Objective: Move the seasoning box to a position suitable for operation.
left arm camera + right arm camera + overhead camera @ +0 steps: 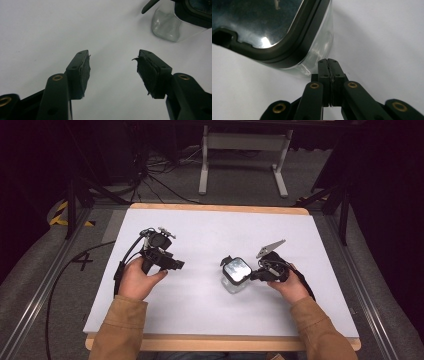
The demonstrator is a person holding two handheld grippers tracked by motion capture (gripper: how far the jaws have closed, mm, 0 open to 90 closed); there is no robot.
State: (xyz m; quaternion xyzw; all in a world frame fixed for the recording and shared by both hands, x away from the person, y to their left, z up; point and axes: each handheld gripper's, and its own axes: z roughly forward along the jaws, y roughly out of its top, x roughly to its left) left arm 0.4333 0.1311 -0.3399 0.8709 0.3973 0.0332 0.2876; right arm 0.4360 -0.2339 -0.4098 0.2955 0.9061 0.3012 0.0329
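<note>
Container [287, 32], right fingers [323, 68] closed, touching

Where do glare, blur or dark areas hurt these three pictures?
High view: the clear square glass jar with a black-rimmed lid shows a bright reflection on its lid, and the surroundings beyond the white table are very dark. Right gripper view: the lid carries a glare spot, and the jar is soft, being so near. Left gripper view: evenly lit; the jar at the top corner is slightly blurred.

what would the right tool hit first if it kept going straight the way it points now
Most likely the clear square container with a black-rimmed lid, just ahead of the shut right tool; whether they already touch is unclear.
</note>
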